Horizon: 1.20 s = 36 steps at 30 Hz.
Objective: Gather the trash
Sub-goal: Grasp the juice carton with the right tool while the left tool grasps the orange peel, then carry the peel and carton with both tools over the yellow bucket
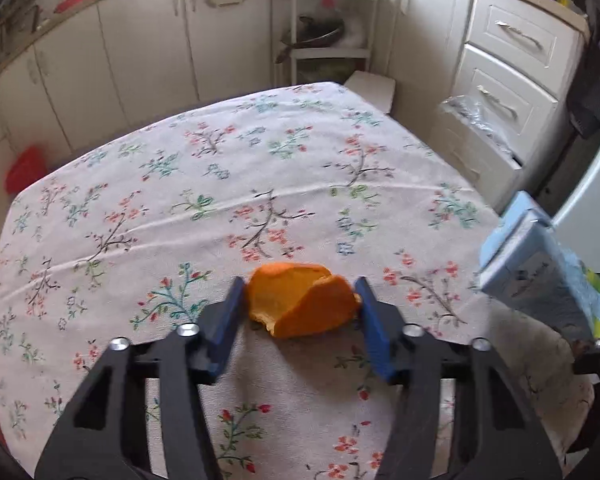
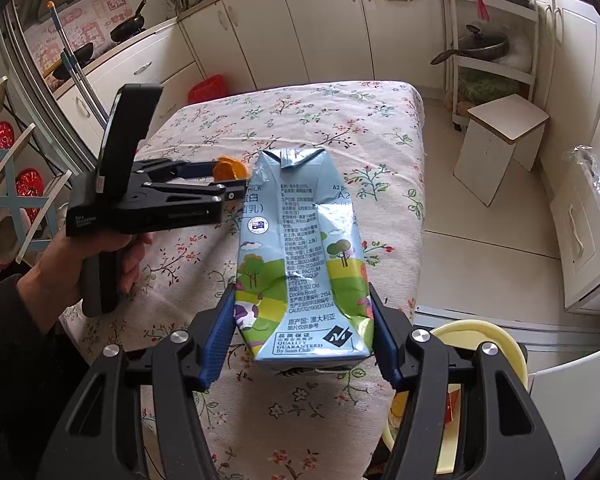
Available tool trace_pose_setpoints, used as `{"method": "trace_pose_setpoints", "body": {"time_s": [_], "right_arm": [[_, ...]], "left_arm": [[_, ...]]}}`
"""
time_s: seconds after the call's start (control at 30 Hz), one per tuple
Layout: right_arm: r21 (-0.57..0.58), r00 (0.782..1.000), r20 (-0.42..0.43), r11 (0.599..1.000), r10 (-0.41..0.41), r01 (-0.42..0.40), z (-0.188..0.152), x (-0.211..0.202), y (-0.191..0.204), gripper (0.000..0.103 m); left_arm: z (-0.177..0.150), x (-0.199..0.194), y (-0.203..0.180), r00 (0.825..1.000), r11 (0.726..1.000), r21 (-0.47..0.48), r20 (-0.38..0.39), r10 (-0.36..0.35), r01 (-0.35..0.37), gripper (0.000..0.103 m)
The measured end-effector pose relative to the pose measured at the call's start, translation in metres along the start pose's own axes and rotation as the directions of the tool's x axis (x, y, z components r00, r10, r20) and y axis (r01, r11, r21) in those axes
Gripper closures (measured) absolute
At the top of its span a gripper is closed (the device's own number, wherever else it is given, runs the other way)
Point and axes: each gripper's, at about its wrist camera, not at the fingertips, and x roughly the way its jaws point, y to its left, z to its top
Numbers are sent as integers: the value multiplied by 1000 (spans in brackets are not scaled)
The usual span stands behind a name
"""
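Observation:
A curled piece of orange peel (image 1: 300, 308) sits between the blue pads of my left gripper (image 1: 300, 292), low over the floral tablecloth (image 1: 260, 160). Both pads touch its sides. In the right wrist view that left gripper (image 2: 224, 178) shows from the side, held by a hand (image 2: 60, 272), with the peel (image 2: 230, 169) at its tips. My right gripper (image 2: 300, 300) is shut on a dented light-blue milk carton (image 2: 300, 240), gripped near its base and held above the table's near right part. The carton (image 1: 540, 264) also shows at the right edge of the left wrist view.
A yellow round container (image 2: 480, 344) sits below the table's right edge, near my right gripper. A white stool (image 2: 500, 140) stands on the floor to the right. A red bag (image 2: 206, 88) lies beyond the table's far left corner. Cream cabinets (image 1: 148, 52) line the walls.

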Motion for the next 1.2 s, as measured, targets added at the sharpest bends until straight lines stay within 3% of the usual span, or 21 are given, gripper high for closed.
{"method": "trace_pose_setpoints", "body": {"time_s": [0.13,0.27,0.77,1.03,1.2], "right_arm": [[1,1000,6,1000,6,-6,0,-2,1,44],[3,1000,20,1000,15,-15,-2,-8,2,44],[28,996,80,999,24,-26,-2,-32,-8,44],[40,994,113,999,10,-15,-8,-50,-17,44],[67,991,132,998,-26,17,-18,-63,-34,44]], "left_arm": [[-2,-13,2,999,998,-37,30,-44,45,80],[-12,-30,4,996,994,-78,56,-76,80,87],[-25,-99,-12,969,981,-105,204,-140,164,89],[-23,-114,-47,954,978,-84,252,-163,189,89],[-20,-108,-81,953,978,-40,237,-191,206,89]]}}
